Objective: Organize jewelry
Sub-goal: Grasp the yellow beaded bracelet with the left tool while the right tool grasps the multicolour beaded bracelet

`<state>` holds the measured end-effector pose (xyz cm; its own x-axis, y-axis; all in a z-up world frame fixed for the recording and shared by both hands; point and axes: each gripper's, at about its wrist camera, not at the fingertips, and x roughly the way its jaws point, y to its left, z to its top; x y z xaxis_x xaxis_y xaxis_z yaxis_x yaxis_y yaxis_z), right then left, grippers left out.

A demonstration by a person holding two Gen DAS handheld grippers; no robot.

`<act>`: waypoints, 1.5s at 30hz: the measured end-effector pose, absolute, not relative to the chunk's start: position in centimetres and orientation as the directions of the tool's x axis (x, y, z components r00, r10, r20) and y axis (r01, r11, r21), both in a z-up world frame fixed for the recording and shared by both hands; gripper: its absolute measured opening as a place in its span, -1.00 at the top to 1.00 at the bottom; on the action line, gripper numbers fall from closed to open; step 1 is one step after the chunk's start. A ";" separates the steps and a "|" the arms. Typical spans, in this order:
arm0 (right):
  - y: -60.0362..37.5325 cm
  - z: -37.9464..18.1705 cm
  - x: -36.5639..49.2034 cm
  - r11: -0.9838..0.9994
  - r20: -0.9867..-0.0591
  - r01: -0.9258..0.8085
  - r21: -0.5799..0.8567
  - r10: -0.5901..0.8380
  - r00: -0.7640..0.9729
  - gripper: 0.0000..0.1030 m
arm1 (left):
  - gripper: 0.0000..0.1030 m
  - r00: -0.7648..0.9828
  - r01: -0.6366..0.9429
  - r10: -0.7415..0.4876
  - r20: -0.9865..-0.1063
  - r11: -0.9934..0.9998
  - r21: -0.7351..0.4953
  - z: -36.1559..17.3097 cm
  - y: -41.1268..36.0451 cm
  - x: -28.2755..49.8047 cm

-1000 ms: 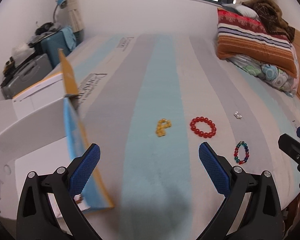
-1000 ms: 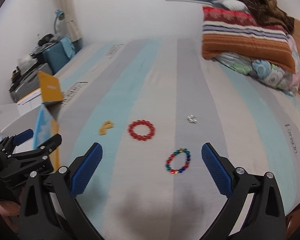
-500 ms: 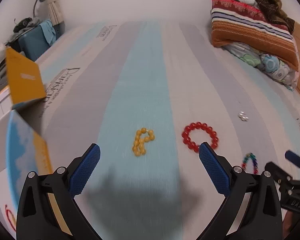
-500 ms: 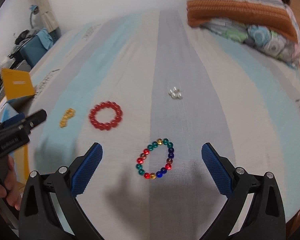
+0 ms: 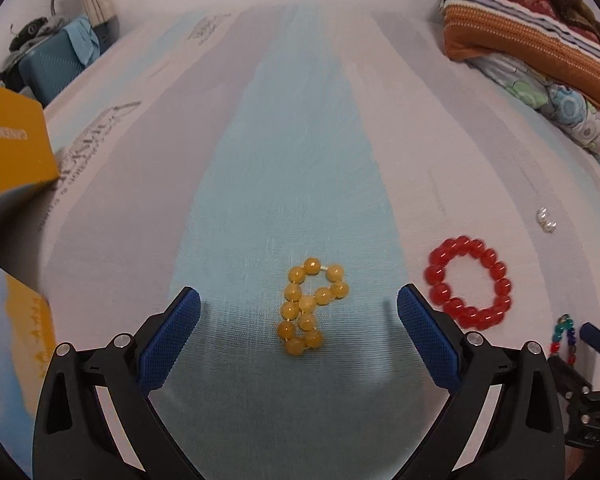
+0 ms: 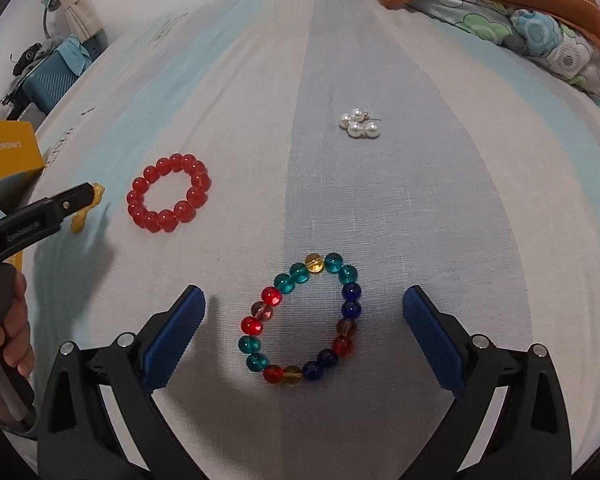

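A striped bedsheet [image 6: 440,208] fills both wrist views, with 4 pieces of jewelry lying apart on it. The left gripper [image 5: 299,336] hangs spread wide and empty, its 2 blue pads on either side of the yellow bead bracelet [image 5: 310,306]. That bracelet is folded into a narrow loop whose long axis runs from 12 to 6 o'clock, so it lies across the closing line of the jaws. The right gripper [image 6: 304,334] is likewise spread and empty, straddling the multicolored bead bracelet [image 6: 300,320], a round open ring with sheet showing on both sides between beads and pads. Each hand is nearest its own bracelet. In the right view, the red bead bracelet [image 6: 168,193] lies at 10 o'clock and the pearl earrings [image 6: 359,124] at 12 o'clock, both well clear. A yellow box [image 5: 12,148] stands at 9 o'clock in the left view, and folded bedding [image 5: 532,44] sits at 1 o'clock. Open sheet surrounds both targets.
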<state>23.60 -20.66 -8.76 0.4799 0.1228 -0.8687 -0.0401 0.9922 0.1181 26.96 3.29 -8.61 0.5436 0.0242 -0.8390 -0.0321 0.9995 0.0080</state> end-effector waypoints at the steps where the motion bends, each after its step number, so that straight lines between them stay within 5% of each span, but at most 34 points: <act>1: -20.6 -8.9 23.6 0.992 -0.869 -0.039 0.118 0.122 0.479 -0.85 | -0.85 0.532 -0.028 0.028 -0.846 1.000 0.015 -9.2 3.3 27.2; 7: -20.2 -9.2 23.7 0.995 -0.870 -0.031 0.095 0.098 0.483 -0.80 | -0.76 0.521 -0.030 0.028 -0.853 0.999 0.015 -10.0 3.6 27.8; 17: -20.0 -8.9 23.5 0.998 -0.872 -0.039 0.047 0.059 0.486 0.08 | 0.16 0.514 -0.002 0.023 -0.858 1.000 0.026 -9.7 3.2 27.5; 23: -20.0 -8.7 23.3 0.998 -0.871 -0.051 0.041 0.061 0.488 0.64 | 0.52 0.505 0.008 0.028 -0.863 0.999 0.037 -9.6 2.8 26.9; 28: -20.4 -8.5 23.1 0.997 -0.865 -0.044 0.068 0.081 0.495 0.65 | 0.82 0.504 0.000 0.002 -0.863 1.000 0.002 -9.3 3.0 26.6; 35: -20.6 -7.8 22.7 0.994 -0.851 -0.053 0.097 0.110 0.514 0.66 | 0.82 0.510 -0.003 -0.006 -0.860 1.000 -0.008 -8.7 2.9 26.1; 36: -20.6 -7.7 22.6 0.994 -0.849 -0.055 0.097 0.112 0.517 0.84 | 0.82 0.513 -0.002 -0.008 -0.859 1.000 -0.011 -8.5 2.9 26.0; 45: -20.6 -6.9 22.1 0.993 -0.833 -0.055 0.108 0.120 0.540 0.83 | 0.82 0.526 -0.005 -0.003 -0.850 1.000 -0.006 -7.4 3.0 25.0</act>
